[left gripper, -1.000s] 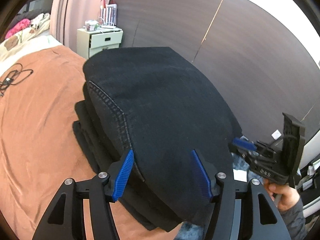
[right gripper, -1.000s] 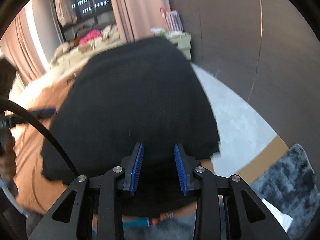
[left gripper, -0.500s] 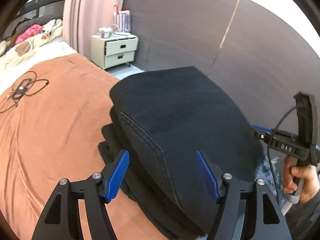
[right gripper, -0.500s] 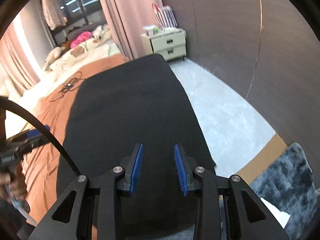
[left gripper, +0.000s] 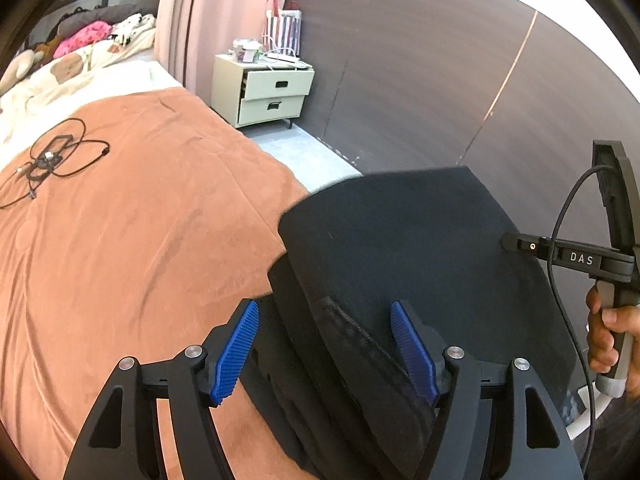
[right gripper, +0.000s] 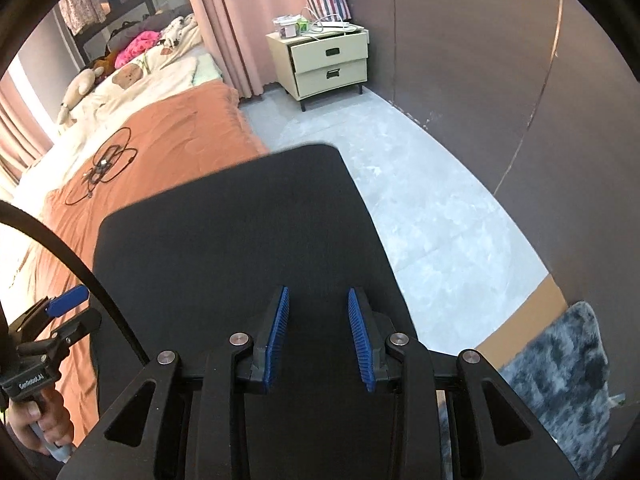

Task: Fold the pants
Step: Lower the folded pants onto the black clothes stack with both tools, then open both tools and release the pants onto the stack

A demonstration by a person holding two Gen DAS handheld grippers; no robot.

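The black pants [left gripper: 400,248] lie folded in a thick stack at the near right corner of the bed; in the right wrist view [right gripper: 240,240] they fill the middle. My left gripper [left gripper: 326,356] is open, its blue pads on either side of the stack's seamed near edge, not gripping it. My right gripper [right gripper: 318,336] is open above the pants' near end, with nothing between its pads. It also shows from the side in the left wrist view [left gripper: 568,256].
The bed has an orange-brown cover [left gripper: 120,240]. A coiled black cable [left gripper: 52,160] lies on it farther off. A cream nightstand [left gripper: 272,88] stands by the dark wall. Grey floor [right gripper: 420,184] and a dark shaggy rug [right gripper: 568,368] lie to the right.
Both grippers have pulled back and up from the pants. The folded stack now looks smaller and farther, with more bed and floor in view. Both grippers stay open.
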